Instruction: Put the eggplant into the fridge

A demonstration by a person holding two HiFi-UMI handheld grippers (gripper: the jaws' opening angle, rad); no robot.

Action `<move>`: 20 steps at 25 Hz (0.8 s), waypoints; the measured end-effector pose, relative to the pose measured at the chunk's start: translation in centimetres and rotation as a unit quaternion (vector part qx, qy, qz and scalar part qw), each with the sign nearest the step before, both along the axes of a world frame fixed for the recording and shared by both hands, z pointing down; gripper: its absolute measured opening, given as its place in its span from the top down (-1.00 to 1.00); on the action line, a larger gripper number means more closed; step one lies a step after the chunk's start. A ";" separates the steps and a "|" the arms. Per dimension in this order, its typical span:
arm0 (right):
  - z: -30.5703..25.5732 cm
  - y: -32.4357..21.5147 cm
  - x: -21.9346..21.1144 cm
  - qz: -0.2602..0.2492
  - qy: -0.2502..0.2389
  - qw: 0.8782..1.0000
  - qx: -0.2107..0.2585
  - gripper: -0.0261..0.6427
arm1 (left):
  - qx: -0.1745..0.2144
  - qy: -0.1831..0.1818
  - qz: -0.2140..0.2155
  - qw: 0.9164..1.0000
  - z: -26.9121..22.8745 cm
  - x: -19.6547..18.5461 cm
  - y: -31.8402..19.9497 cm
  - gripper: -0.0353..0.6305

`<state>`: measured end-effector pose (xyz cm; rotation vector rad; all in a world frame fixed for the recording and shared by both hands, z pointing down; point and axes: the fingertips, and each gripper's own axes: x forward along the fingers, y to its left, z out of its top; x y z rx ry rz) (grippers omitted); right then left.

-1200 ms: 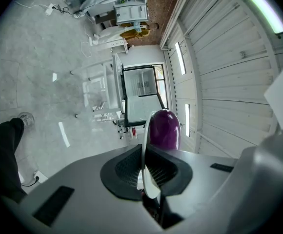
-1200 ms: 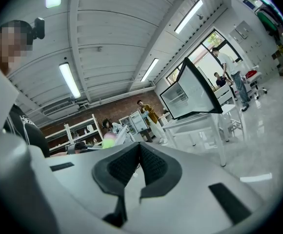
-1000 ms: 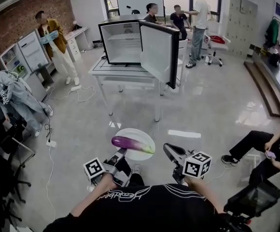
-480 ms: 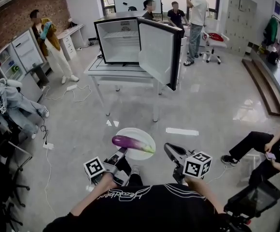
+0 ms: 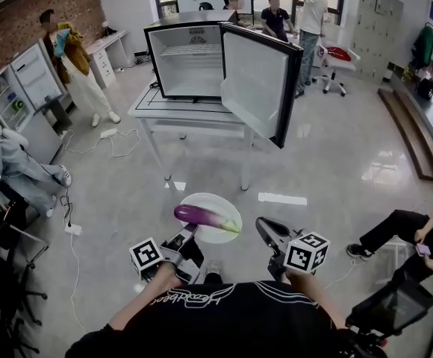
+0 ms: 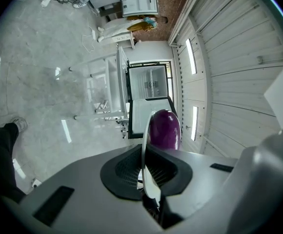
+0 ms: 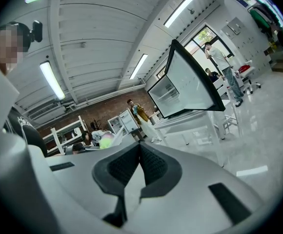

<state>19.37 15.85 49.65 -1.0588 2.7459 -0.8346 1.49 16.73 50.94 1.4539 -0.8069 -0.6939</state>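
A purple eggplant (image 5: 200, 215) lies on a white plate (image 5: 224, 209), carried above the floor. My left gripper (image 5: 189, 236) is shut on the plate's near rim. In the left gripper view the plate (image 6: 144, 145) shows edge-on between the jaws of the left gripper (image 6: 144, 155), with the eggplant (image 6: 164, 129) beyond. My right gripper (image 5: 266, 227) hovers right of the plate, apart from it. In its own view the right gripper (image 7: 139, 146) is shut and holds nothing. Ahead, the black fridge (image 5: 190, 58) stands on a white table (image 5: 187, 114) with its door (image 5: 255, 80) swung open.
A person in a yellow jacket (image 5: 71, 62) stands at the left by a white cabinet (image 5: 11, 95). Several people (image 5: 276, 13) stand behind the fridge. Someone sits on the floor at the right (image 5: 403, 226). Cables (image 5: 119, 144) trail left of the table.
The fridge and table have grown larger and nearer in the head view. Both grippers and the plate with the eggplant keep their places in front of me.
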 end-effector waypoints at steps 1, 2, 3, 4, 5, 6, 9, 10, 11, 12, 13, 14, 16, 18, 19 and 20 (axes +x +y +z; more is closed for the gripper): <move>-0.1 -1.0 -0.5 0.001 0.000 1.000 -0.001 0.90 | -0.001 0.000 0.000 1.000 -0.1 -0.5 -1.0 0.83; -0.2 -1.9 -1.0 0.000 0.000 1.000 -0.002 0.90 | -0.001 0.000 0.000 1.000 -0.3 -0.9 -1.9 0.83; -0.3 -2.9 -1.5 0.000 0.001 1.000 -0.004 0.90 | -0.002 0.000 0.000 1.000 -0.4 -1.5 -2.9 0.83; -0.4 -3.8 -1.9 0.000 0.002 1.000 -0.005 0.90 | -0.004 0.000 -0.001 1.000 -0.5 -2.0 -3.8 0.83; -0.5 -4.7 -2.4 0.001 0.002 1.000 -0.007 0.90 | -0.005 -0.001 -0.001 1.000 -0.5 -2.5 -4.8 0.83; -0.5 -5.6 -2.8 0.002 0.003 1.000 -0.008 0.90 | -0.007 -0.001 0.000 1.000 -0.6 -2.9 -5.8 0.83; -0.7 -8.4 -4.3 0.003 0.006 1.000 -0.011 0.90 | -0.008 0.002 0.003 1.000 -0.8 -4.2 -8.5 0.83; -0.8 -9.3 -4.7 0.004 0.007 1.000 -0.012 0.90 | -0.008 0.004 0.004 1.000 -0.9 -4.6 -9.4 0.83; -0.9 -10.2 -5.1 0.004 0.008 1.000 -0.012 0.90 | -0.007 0.006 0.004 1.000 -1.0 -5.1 -10.4 0.83; -1.0 -11.2 -5.6 0.005 0.009 1.000 -0.012 0.90 | -0.006 0.007 0.003 1.000 -1.1 -5.6 -11.3 0.83; -1.1 -12.1 -6.1 0.005 0.011 1.000 -0.012 0.90 | -0.005 0.009 0.002 1.000 -1.2 -6.1 -12.2 0.83; -1.2 -12.9 -6.6 0.005 0.012 1.000 -0.012 0.90 | -0.004 0.010 0.001 1.000 -1.3 -6.7 -13.1 0.83; -1.3 -14.5 -7.7 0.003 0.016 1.000 -0.012 0.90 | -0.003 0.013 -0.002 1.000 -1.4 -7.8 -14.8 0.83; -1.3 -16.1 -8.9 0.000 0.021 1.000 -0.013 0.90 | -0.004 0.016 -0.004 1.000 -1.3 -9.0 -16.4 0.83; -1.3 -16.9 -9.5 -0.001 0.024 1.000 -0.014 0.90 | -0.005 0.018 -0.005 1.000 -1.2 -9.5 -17.2 0.83; -1.3 -17.6 -10.0 -0.002 0.026 1.000 -0.014 0.90 | -0.006 0.020 -0.007 1.000 -1.1 -10.0 -17.9 0.83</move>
